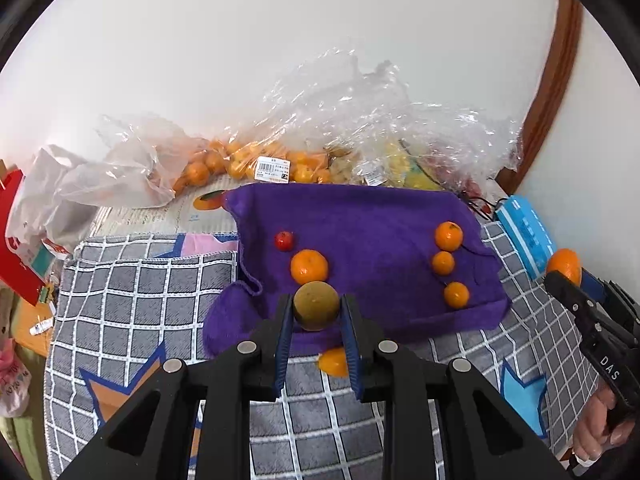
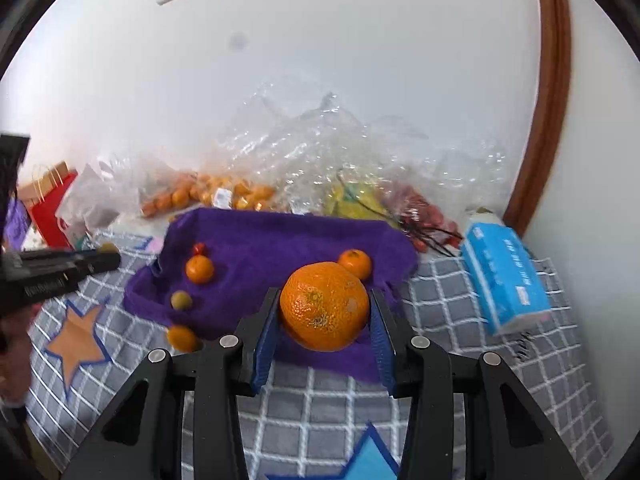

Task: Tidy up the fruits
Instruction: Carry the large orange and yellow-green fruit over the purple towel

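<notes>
My left gripper [image 1: 316, 300] is shut on a round green-brown fruit [image 1: 316, 306], held just above the near edge of a purple towel [image 1: 360, 216]. On the towel lie a small red fruit [image 1: 284, 240], an orange [image 1: 309, 266] and three smaller oranges [image 1: 443, 263] in a row at the right. Another orange [image 1: 334, 361] sits at the towel's near edge. My right gripper [image 2: 326, 294] is shut on a large orange [image 2: 324, 306] over the towel [image 2: 260, 240]. A second green-brown fruit [image 2: 181, 301] lies on the towel. The right gripper [image 1: 560, 276] shows at the far right of the left wrist view.
Clear plastic bags [image 1: 360, 120] with oranges, yellow fruit and red fruit are piled against the white wall behind the towel. A blue tissue pack [image 2: 504, 276] lies at the right, a red paper bag [image 1: 16, 240] at the left. A grey checked blanket [image 1: 140, 300] covers the surface.
</notes>
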